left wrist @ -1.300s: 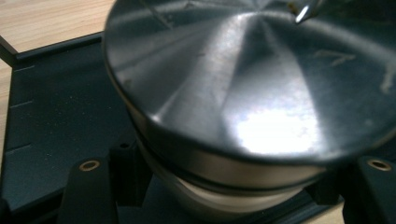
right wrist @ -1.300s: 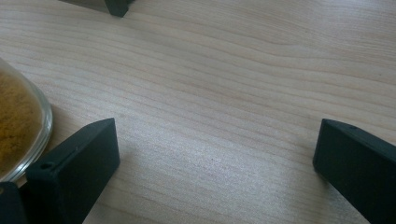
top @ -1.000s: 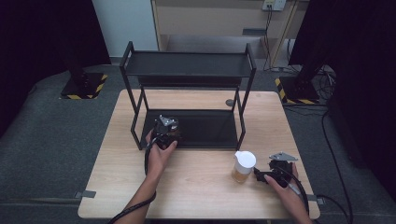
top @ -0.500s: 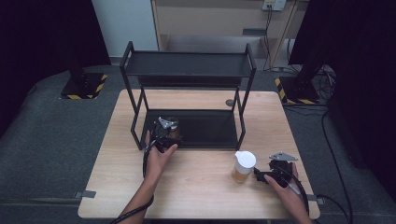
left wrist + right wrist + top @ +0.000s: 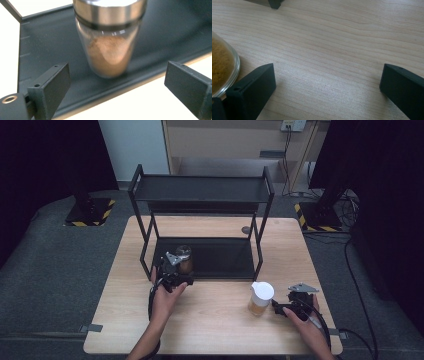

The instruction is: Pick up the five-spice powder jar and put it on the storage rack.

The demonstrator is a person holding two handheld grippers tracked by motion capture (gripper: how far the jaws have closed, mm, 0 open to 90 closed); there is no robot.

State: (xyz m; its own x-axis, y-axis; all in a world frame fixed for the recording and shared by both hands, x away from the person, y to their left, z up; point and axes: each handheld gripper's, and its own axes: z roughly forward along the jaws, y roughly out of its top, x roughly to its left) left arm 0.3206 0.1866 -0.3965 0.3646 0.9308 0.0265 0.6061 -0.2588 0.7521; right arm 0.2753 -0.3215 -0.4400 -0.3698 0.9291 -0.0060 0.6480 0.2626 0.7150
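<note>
A glass jar (image 5: pixel 184 257) with a metal lid and brown powder stands on the lower shelf (image 5: pixel 225 260) of a black rack. My left gripper (image 5: pixel 175 272) sits just in front of it; its jaws have just been opening. In the left gripper view the jar (image 5: pixel 110 50) stands beyond the left gripper (image 5: pixel 117 87), and no pad touches it. A white-lidded jar (image 5: pixel 261 298) of yellow-brown powder stands on the table. My right gripper (image 5: pixel 280 308) is open beside it. In the right gripper view that jar (image 5: pixel 222 67) lies outside the left jaw of the right gripper (image 5: pixel 327 85).
The black two-tier rack (image 5: pixel 200 190) stands at the table's middle back, with posts at its corners. A small dark disc (image 5: pixel 246 229) lies behind the rack. Bare wooden table (image 5: pixel 215 320) stretches between the two hands. The table's front edge is near both forearms.
The left gripper has drawn back a little from the metal-lidded jar toward the table's front, and the jar stays on the shelf. The right hand has not moved.
</note>
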